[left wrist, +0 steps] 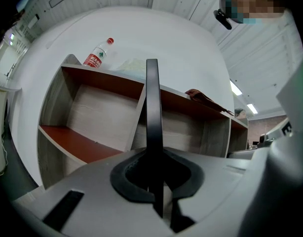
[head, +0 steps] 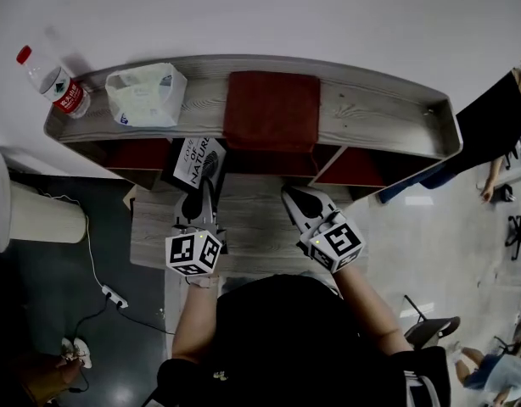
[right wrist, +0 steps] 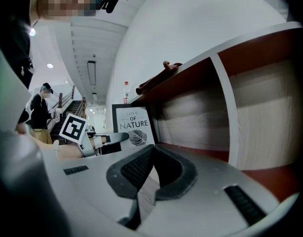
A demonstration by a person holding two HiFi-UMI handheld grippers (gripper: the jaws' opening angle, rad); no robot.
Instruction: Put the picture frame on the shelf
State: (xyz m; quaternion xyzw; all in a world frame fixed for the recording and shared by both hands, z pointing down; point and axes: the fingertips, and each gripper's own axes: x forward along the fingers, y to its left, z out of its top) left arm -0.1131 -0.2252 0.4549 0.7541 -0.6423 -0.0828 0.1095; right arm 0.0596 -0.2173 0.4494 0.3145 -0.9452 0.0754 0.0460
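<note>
A white wall [head: 328,7] stands behind; dark floor [head: 40,278] lies left, pale glossy floor [head: 413,244] right, strip lights [left wrist: 235,88] overhead.

Left tongs [head: 198,198]: held level, pointing forward, jaws clamped on the edge of the picture frame [head: 195,161]. Right tongs [head: 291,197]: alongside, angled slightly inward, jaws closed together with nothing between them. Left forearm [head: 193,316] and right forearm [head: 371,299] extend forward from the torso, elbows bent.
</note>
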